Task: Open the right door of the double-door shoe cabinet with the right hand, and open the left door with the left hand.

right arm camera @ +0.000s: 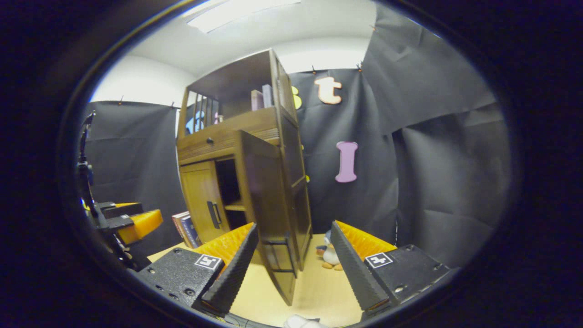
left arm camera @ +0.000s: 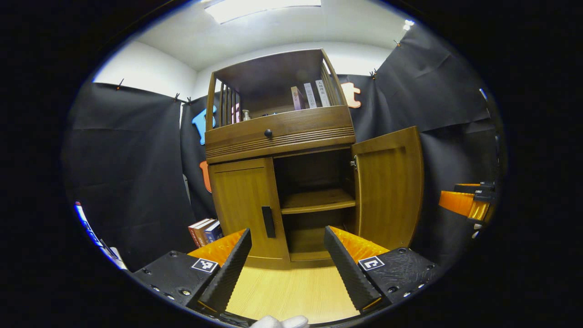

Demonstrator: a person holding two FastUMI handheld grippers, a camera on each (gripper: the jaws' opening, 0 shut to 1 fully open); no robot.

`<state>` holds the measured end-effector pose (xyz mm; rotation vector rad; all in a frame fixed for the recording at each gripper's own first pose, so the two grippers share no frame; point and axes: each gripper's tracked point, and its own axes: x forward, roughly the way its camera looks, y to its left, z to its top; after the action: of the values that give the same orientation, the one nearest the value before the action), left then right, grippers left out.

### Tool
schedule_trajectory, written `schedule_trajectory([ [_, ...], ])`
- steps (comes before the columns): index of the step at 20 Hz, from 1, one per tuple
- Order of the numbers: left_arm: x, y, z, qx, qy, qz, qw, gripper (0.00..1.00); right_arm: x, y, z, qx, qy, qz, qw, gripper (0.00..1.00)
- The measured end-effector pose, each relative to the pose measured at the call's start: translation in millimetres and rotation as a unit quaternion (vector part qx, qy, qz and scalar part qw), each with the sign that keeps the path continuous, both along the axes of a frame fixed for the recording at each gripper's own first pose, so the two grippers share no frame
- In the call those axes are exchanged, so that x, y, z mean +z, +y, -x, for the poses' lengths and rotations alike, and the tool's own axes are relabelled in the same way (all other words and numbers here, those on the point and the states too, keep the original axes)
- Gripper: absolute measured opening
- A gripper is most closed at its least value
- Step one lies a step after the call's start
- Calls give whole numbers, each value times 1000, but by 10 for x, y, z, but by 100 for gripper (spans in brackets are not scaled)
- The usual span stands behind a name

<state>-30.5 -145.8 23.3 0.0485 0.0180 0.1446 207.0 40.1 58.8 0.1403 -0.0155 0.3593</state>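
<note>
Right door (left arm camera: 389,189) stands swung out; left door (left arm camera: 246,207) is shut. Its upright handle (left arm camera: 268,222) lies dead ahead of my left gripper (left arm camera: 287,264), the nearer one. Both my left and right gripper (right arm camera: 294,262) gape wide, empty.

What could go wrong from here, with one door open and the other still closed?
1. The left gripper has open jaws facing the closed left door; its slim handle could easily be missed.
2. The open right door stands between the right gripper's jaws, so a careless move might knock it.
3. The books on the floor could block the left door's swing.
</note>
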Motion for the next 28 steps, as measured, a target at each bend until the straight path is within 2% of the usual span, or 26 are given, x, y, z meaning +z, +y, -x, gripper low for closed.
schedule_trajectory([
  [1,-5,95,-33,-1,-1,-1,1000,96,41,103,24,-7,-7,4,1000,100],
  [4,-78,447,-134,-3,3,-4,1000,96,58,450,65,-37,-4,18,999,100],
  [9,-218,1078,-340,-10,2,9,1000,96,-8,1192,110,-36,18,12,999,100],
  [12,-301,1360,-592,-16,-8,20,1000,96,-73,1525,129,-39,27,29,998,99],
  [15,-368,1444,-998,-34,-22,14,999,96,-113,1766,162,-47,37,48,997,99],
  [19,-559,1306,-1659,-68,-15,24,997,96,-146,1805,176,-74,49,64,994,100],
  [20,-644,1280,-1829,-72,-10,31,997,100,-148,1829,194,-78,55,65,993,100],
  [22,-754,1241,-2111,-79,-3,42,996,94,-130,1805,215,-92,61,66,992,100],
  [26,-1047,1206,-2620,-71,16,45,996,93,-187,1702,226,-124,73,80,986,100],
  [28,-1181,1218,-2775,-72,21,50,996,86,-210,1607,183,-132,83,76,985,100],
])
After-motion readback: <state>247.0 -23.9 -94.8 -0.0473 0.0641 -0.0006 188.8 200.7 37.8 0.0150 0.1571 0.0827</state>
